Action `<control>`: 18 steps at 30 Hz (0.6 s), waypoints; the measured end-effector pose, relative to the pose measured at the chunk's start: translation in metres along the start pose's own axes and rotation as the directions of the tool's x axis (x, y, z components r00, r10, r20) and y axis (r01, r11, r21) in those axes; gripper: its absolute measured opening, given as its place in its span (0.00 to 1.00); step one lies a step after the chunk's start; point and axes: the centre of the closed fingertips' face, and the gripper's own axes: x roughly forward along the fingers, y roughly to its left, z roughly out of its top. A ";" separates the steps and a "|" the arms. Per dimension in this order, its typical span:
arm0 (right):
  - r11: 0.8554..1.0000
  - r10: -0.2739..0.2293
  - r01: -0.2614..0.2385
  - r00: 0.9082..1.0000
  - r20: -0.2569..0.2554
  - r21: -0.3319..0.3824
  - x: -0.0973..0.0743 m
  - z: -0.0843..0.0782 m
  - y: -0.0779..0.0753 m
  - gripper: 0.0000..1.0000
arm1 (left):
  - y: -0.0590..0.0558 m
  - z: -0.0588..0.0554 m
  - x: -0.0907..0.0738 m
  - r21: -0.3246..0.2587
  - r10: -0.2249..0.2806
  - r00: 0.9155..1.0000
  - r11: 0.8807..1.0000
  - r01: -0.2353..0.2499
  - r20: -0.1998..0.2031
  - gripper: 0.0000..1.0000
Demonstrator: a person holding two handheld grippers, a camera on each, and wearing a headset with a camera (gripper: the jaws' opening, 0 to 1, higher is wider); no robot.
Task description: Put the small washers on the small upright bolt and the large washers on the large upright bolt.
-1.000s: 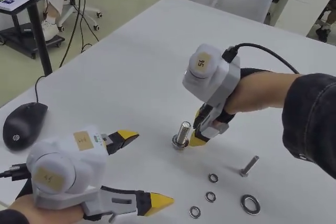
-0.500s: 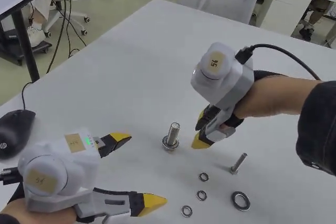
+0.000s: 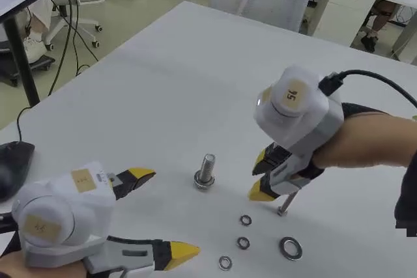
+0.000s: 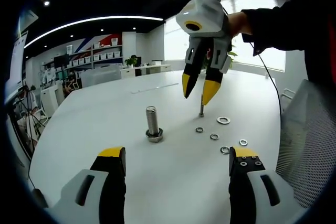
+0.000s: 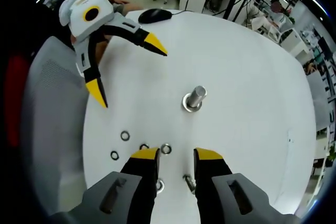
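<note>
Right gripper shifted above small bolt, standing upright.

- The large bolt stands alone, with bare bench all round it.
- The right tongs hang just over the small bolt, crowding it from above.
- The washers lie apart from one another, between the bolts and the wide-spread left tongs.
</note>
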 end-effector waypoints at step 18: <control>0.991 -0.003 0.003 1.000 0.005 0.134 -0.008 -0.059 0.040 0.27 | 0.002 0.005 0.002 0.003 -0.001 1.000 1.000 0.001 0.006 0.80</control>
